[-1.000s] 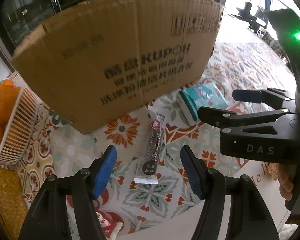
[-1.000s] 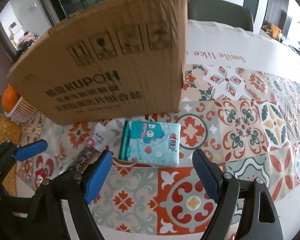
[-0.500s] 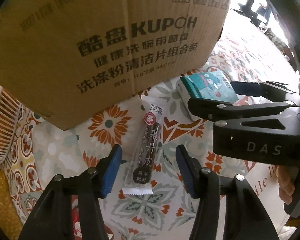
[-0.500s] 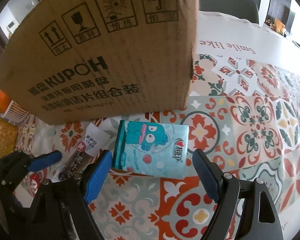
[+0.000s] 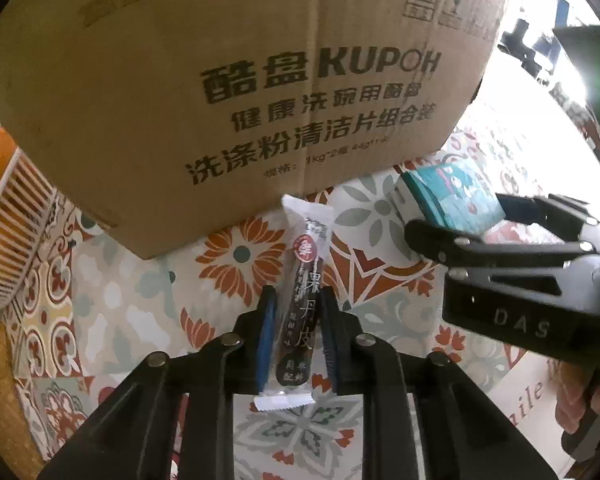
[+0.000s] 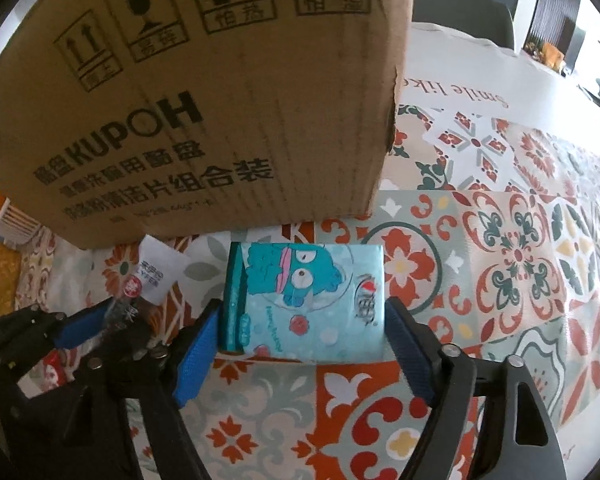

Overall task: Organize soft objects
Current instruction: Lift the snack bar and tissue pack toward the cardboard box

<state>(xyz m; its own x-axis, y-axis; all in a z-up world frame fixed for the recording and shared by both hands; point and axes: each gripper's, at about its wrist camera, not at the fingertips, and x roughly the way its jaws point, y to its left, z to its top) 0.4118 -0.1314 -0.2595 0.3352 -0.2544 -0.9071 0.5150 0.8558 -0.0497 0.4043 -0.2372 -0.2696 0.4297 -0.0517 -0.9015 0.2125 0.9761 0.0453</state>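
Note:
A long dark snack stick packet (image 5: 306,248) lies on the patterned tablecloth (image 5: 140,312), pointing at the cardboard box (image 5: 220,80). My left gripper (image 5: 297,300) is shut on its near half, and the crimped white end pokes out behind the pads. A teal tissue pack (image 6: 300,300) with a cartoon face lies flat just right of it. My right gripper (image 6: 302,306) straddles that pack, jaws closing. Its blue pads (image 6: 198,352) stand close against the pack's two sides, and the pack shows no squeeze. The same pack (image 5: 452,196) appears between the right gripper's black fingers in the left wrist view.
The big KUPOH box (image 6: 200,100) stands right behind both items. A white basket (image 5: 4,232) with oranges sits at the left beside a woven mat (image 5: 0,380). A red wrapper (image 6: 54,364) lies near the front edge. A hand (image 5: 576,400) holds the right gripper.
Both grippers sank toward the table and came nearer the box. The left jaws went from wide open to shut on the snack stick. The right jaws narrowed around the tissue pack.

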